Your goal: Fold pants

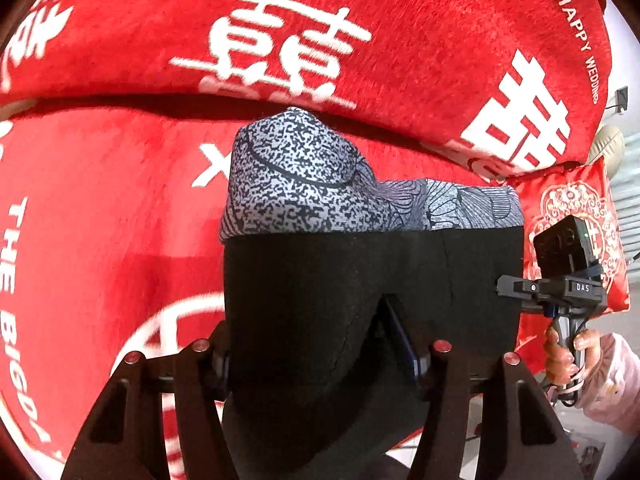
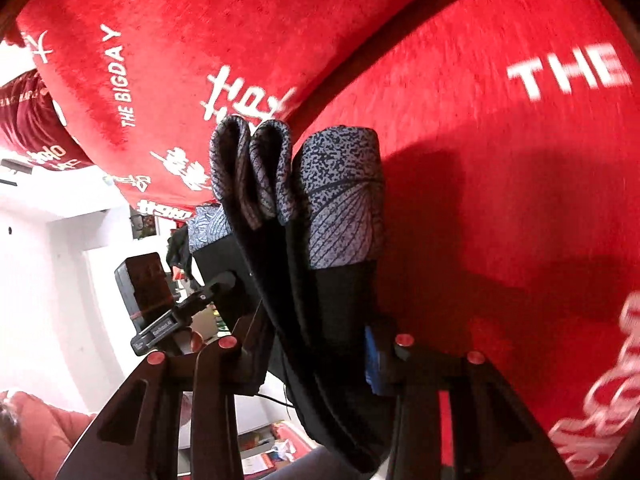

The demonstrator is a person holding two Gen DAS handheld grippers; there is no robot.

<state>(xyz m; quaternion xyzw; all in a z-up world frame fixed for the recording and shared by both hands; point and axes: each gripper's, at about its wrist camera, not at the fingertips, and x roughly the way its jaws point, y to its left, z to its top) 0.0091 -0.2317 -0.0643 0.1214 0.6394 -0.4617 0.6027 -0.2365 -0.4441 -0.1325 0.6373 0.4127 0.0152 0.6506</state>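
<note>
The pants are black with a grey speckled, leaf-patterned band along the top edge. They are folded and held stretched in the air between both grippers, above a red bed cover. My left gripper is shut on one end of the pants; the cloth hides its fingertips. My right gripper is shut on the other end, where the folded pants hang in thick layers. The right gripper also shows in the left wrist view, and the left one in the right wrist view.
A red quilt with white characters is piled behind the pants. A small red embroidered pillow lies at the right. White furniture and floor clutter show beyond the bed's edge in the right wrist view.
</note>
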